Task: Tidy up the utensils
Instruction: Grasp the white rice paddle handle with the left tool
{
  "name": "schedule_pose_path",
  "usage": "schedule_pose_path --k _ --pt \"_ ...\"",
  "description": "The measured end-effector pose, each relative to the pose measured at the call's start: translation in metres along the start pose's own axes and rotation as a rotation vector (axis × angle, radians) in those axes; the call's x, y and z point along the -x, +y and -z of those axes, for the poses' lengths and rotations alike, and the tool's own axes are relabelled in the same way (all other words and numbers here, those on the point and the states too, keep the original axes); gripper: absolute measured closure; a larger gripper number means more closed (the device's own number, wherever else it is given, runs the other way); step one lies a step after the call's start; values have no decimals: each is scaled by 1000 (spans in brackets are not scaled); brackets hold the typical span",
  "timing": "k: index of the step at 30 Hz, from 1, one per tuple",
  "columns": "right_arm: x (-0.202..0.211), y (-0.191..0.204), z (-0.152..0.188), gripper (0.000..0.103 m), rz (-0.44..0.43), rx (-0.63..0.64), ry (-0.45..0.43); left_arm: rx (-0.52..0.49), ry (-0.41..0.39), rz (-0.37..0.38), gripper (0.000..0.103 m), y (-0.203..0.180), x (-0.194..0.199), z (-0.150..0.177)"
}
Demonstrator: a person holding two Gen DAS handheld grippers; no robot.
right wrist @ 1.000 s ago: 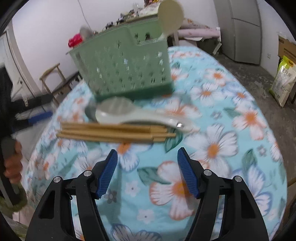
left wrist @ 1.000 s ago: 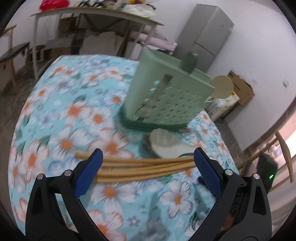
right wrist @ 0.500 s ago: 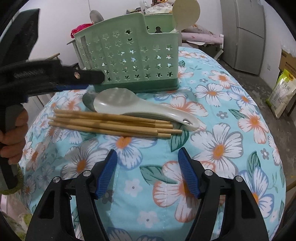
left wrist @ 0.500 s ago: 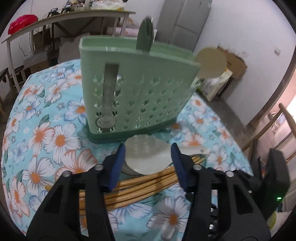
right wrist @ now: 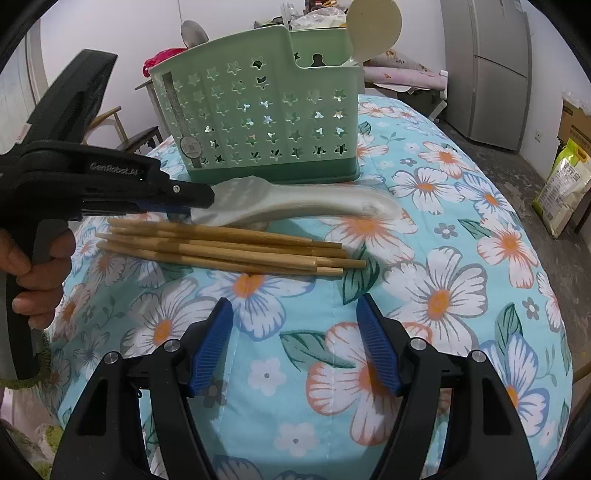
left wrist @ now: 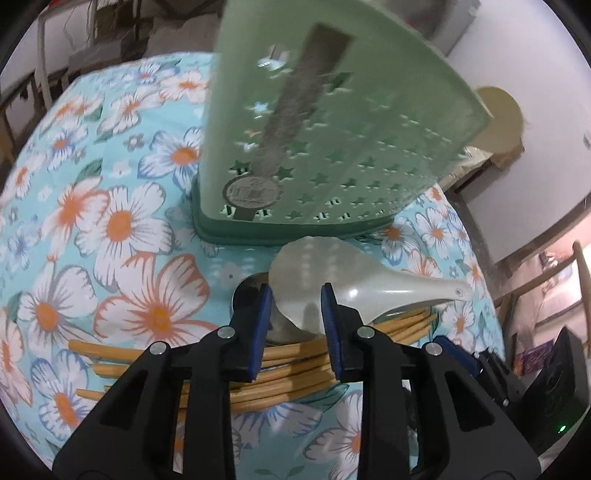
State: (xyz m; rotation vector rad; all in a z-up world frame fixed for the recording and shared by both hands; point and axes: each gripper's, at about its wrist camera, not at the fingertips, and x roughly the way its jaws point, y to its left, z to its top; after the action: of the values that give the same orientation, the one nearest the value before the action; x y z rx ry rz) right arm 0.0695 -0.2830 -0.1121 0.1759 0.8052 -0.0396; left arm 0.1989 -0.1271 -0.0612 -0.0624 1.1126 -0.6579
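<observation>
Reaching down over the chopsticks (left wrist: 295, 365), the left gripper (left wrist: 295, 295) has just been closing, and its blue pads (left wrist: 258, 325) now stand either side of the near edge of the pale rice paddle (left wrist: 332, 280). Whether the pads actually press on the paddle I cannot tell; a grey metal spoon (left wrist: 251, 286) pokes out from under the paddle just beside the left pad. In the right view, a hand (right wrist: 37, 273) wraps the left gripper's handle, and the tool comes in level from the left side with its tip at the paddle's broad end. The right gripper (right wrist: 295, 343) hangs lower, tilted down at the cloth, jaws released with nothing between them. The chopsticks lie as a loose bundle just ahead of its fingertips, crosswise to them. Beyond the bundle, the paddle lies touching it, handle pointing right. Just past the paddle stands the green caddy (right wrist: 266, 122) with star holes, upright, a beige paddle (right wrist: 375, 27) and a spoon (right wrist: 194, 33) sticking out of its top. All rests on a round table under a turquoise floral cloth (right wrist: 461, 258). Farther off are a grey fridge (right wrist: 487, 66), a cluttered table (right wrist: 399, 70), a wooden chair (right wrist: 122, 125), and a sack (right wrist: 561, 184) on the floor.
</observation>
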Motion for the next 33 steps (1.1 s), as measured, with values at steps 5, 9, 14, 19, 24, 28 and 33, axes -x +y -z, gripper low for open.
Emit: schedule_pose_path --k 5,9,14,19,24,28,33 --pt "0 0 0 35 0 0 0 107 23 82 83 12 -4 -2" --pt "0 0 0 35 0 0 0 155 29 184 86 16 -3 1" --pt "0 0 0 35 1 0 0 170 3 248 88 14 2 4" --pt "0 0 0 34 1 0 0 210 21 246 88 15 -5 0" --pt "0 0 0 34 0 0 0 274 59 229 88 18 -20 -2" --pt "0 0 0 34 -1 -1 -1 286 57 228 96 17 -21 -2" --pt "-2 2 -1 34 0 1 0 302 27 256 99 20 -14 1"
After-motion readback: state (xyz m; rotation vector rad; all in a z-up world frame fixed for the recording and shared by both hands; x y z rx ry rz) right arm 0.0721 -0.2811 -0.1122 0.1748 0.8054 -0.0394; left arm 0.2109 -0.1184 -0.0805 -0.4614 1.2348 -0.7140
